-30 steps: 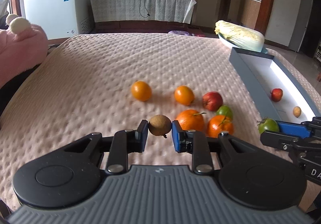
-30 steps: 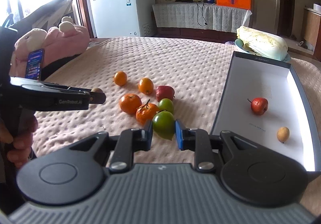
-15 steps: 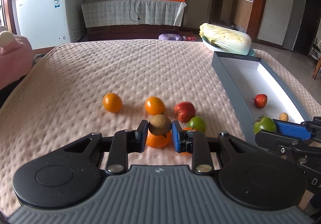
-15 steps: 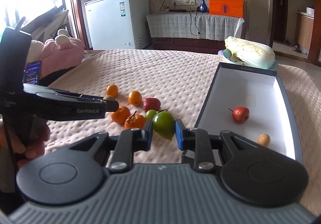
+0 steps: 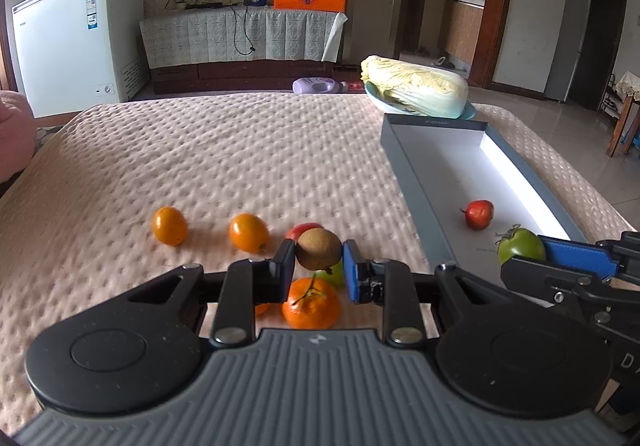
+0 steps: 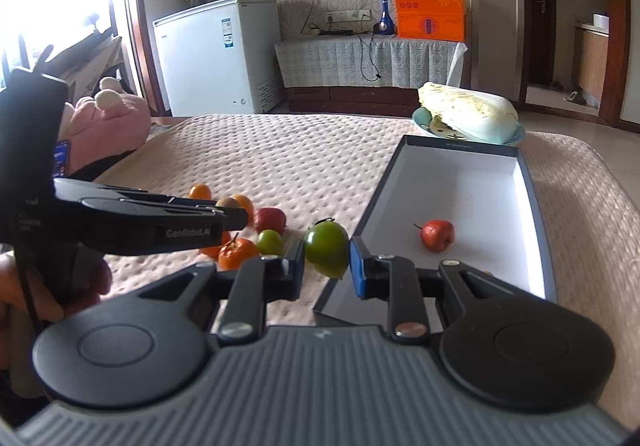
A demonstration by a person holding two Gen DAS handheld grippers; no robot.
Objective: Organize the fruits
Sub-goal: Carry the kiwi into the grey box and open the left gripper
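Note:
My left gripper (image 5: 319,266) is shut on a brown kiwi (image 5: 319,254) and holds it above the fruit pile: oranges (image 5: 311,303), (image 5: 248,232), (image 5: 169,225), a red apple (image 5: 304,228) and a small green fruit (image 6: 270,242). My right gripper (image 6: 327,266) is shut on a green tomato (image 6: 327,248), held above the near left corner of the grey tray (image 6: 538,214). The tray holds a small red fruit (image 6: 438,235). The tomato (image 5: 520,246) also shows in the left wrist view, and the left gripper's fingers (image 6: 228,215) in the right wrist view.
The fruits lie on a pink quilted bed (image 5: 240,158). A cabbage on a plate (image 5: 416,92) sits beyond the tray's far end. A pink plush toy (image 6: 108,122) lies at the bed's left edge. A white freezer (image 5: 76,42) stands behind.
Both grippers have risen and moved right toward the tray, each still holding its fruit. The tomato is now over the tray's near corner.

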